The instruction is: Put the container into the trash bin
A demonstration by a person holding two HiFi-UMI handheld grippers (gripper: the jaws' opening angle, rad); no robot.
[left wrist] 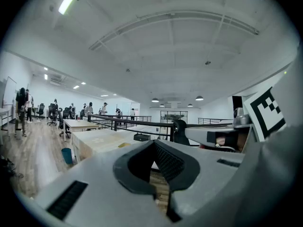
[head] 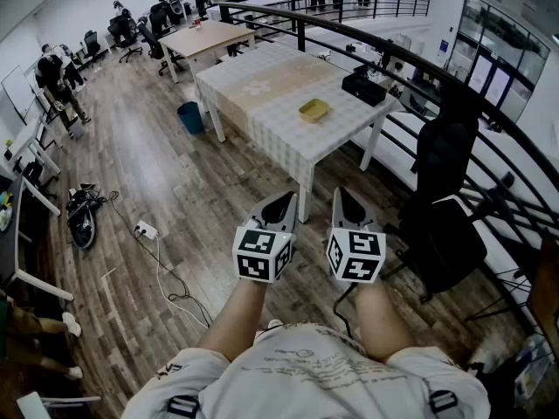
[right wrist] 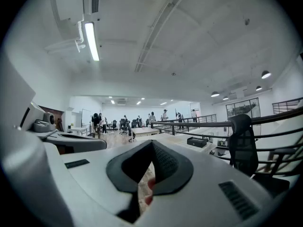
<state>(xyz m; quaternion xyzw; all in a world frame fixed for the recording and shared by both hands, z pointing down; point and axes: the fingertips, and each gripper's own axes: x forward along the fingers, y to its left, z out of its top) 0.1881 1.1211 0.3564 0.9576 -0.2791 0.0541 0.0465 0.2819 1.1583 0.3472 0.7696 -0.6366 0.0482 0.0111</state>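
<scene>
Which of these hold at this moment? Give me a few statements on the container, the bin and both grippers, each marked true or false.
1. The yellow container lies on the table. True.
2. The container is in the trash bin. False: the blue trash bin stands on the floor beside the table, and the container is on the tabletop.
3. The left gripper holds the container. False: the left gripper is well short of the table, jaws together on nothing.
4. The right gripper is shut and holds nothing. True.
5. A black box also sits on the table. True.
</scene>
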